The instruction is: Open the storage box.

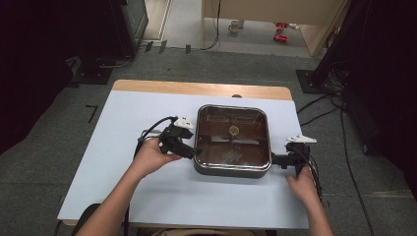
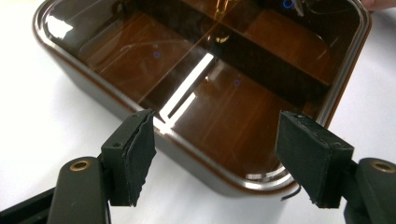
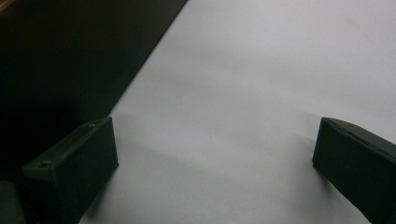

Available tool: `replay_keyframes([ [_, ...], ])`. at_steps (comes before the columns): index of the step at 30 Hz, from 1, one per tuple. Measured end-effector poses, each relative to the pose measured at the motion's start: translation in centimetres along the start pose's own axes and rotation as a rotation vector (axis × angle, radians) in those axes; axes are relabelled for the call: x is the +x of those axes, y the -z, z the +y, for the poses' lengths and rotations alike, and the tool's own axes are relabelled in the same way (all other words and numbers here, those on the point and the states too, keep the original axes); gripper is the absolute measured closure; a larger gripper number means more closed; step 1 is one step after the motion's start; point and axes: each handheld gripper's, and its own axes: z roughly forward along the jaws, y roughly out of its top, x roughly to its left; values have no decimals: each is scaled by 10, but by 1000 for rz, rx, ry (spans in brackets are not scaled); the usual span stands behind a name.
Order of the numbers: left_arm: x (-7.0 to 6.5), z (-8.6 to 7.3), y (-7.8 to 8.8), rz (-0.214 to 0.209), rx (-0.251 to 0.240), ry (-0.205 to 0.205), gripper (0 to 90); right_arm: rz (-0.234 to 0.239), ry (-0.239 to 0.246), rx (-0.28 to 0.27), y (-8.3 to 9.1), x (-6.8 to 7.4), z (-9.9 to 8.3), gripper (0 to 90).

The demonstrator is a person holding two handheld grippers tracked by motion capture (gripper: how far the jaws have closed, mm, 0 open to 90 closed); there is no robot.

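No brand, label or writing can be read on any item. At the left, the left gripper (image 1: 193, 150) is held at the left side of the pan (image 1: 232, 168), its fingers (image 2: 135, 154) spread apart over the rim at one corner; contact with the rim cannot be confirmed. The pan, a square dark vessel with rounded corners under a glossy amber-brown glass lid (image 2: 219, 79), is seen at the middle of the pale, matte surface (image 1: 123, 147). At the right, the right gripper (image 1: 275, 160) is set against the pan's right side, fingers (image 3: 74, 168) wide apart above the bare surface, nothing gripped.
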Motion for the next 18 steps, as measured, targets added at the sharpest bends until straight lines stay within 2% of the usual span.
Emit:
replay_keyframes([
  [9, -1, 20, -20, -19, -1, -21, 296, -1, 1, -1, 0, 0, 0, 0],
  [18, -7, 41, -51, -30, 10, -57, 299, -1, 1, -1, 0, 0, 0, 0],
])
